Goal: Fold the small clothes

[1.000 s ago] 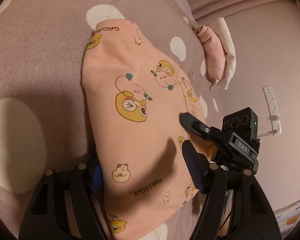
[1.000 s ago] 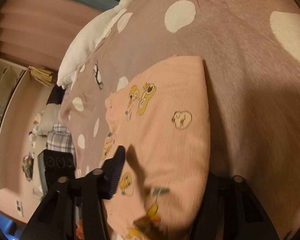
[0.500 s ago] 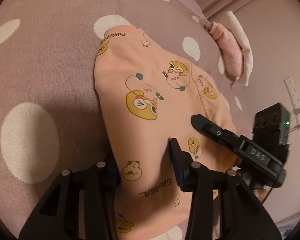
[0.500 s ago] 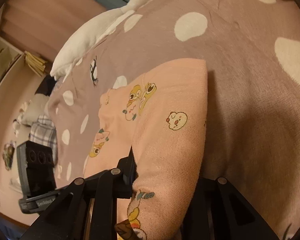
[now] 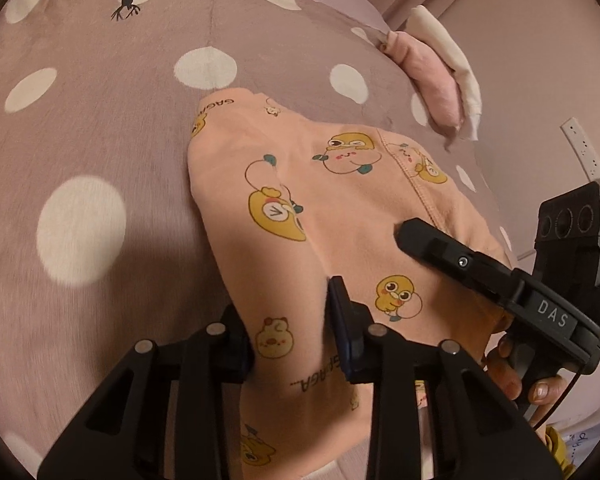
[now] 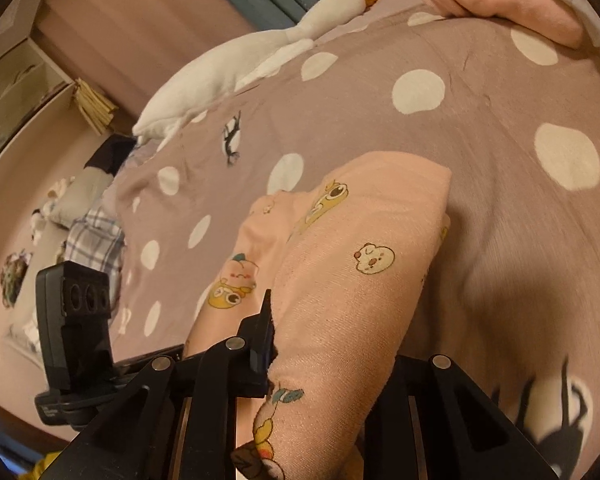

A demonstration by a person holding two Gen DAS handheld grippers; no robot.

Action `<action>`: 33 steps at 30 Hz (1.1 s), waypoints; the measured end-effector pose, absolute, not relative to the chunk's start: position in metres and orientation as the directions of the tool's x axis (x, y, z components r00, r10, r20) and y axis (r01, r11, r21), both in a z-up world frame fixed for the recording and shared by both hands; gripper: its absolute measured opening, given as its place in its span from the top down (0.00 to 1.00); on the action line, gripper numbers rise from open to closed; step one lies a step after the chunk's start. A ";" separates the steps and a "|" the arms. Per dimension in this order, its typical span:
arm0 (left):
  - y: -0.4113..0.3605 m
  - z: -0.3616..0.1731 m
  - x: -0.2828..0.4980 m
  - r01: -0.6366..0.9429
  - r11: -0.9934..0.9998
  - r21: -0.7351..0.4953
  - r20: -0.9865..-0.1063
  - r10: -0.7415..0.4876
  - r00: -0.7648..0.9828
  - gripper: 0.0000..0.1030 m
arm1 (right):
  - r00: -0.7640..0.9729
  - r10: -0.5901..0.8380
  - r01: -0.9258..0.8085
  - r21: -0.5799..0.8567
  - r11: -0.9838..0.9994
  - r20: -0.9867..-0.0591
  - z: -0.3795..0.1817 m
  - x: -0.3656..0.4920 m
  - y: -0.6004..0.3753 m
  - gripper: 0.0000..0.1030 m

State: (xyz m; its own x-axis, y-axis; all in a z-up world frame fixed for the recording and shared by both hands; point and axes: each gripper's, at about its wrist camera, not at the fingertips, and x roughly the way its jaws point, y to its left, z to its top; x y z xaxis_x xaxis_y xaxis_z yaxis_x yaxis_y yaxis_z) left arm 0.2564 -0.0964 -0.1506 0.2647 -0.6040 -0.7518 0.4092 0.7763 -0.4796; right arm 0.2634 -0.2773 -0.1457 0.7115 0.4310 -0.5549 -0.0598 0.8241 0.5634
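Observation:
A small peach garment with yellow duck prints lies on a mauve bedspread with white dots. My left gripper is shut on the garment's near left edge; the cloth bunches between its fingers. My right gripper is shut on the garment at its near right side, lifting a fold of it. The right gripper also shows in the left wrist view, its finger over the cloth. The left gripper's camera block shows in the right wrist view.
A white plush goose lies at the far side of the bed. A pink and white pillow sits at the bed's far right edge. A wall with a power strip is to the right.
Both grippers closed on the garment's near edge and rose, lifting the near part off the bed. More of the bedspread and the far side came into view.

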 end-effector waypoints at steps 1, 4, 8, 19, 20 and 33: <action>-0.096 -0.149 0.251 0.410 0.775 -0.481 -0.752 -0.605 0.262 0.69 | 0.712 0.436 -0.064 0.567 0.821 -0.551 -0.145 0.258 -0.276 0.77; -0.089 -0.144 0.231 0.411 0.774 -0.482 -0.753 -0.605 0.259 0.69 | 0.714 0.448 -0.078 0.576 0.814 -0.537 -0.144 0.240 -0.270 0.77; -0.082 -0.137 0.205 0.416 0.779 -0.469 -0.759 -0.596 0.262 0.69 | 0.718 0.455 -0.086 0.581 0.809 -0.526 -0.140 0.216 -0.259 0.77; -0.058 -0.116 0.137 0.433 0.783 -0.446 -0.750 -0.591 0.296 0.69 | 0.735 0.474 -0.121 0.593 0.796 -0.485 -0.126 0.156 -0.230 0.77; -0.054 -0.113 0.130 0.435 0.781 -0.448 -0.746 -0.595 0.300 0.69 | 0.738 0.474 -0.127 0.591 0.797 -0.481 -0.125 0.151 -0.228 0.77; -0.020 -0.090 0.072 0.453 0.784 -0.425 -0.727 -0.593 0.346 0.69 | 0.743 0.494 -0.199 0.556 0.807 -0.452 -0.105 0.098 -0.195 0.77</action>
State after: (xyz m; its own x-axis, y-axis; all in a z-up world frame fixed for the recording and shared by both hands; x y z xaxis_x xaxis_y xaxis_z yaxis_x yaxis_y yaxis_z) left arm 0.0718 -0.0198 -0.0898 0.3461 -0.5933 -0.7268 0.4526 0.7842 -0.4245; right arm 0.0982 -0.1954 -0.1050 0.7431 0.4936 -0.4517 -0.1985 0.8074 0.5557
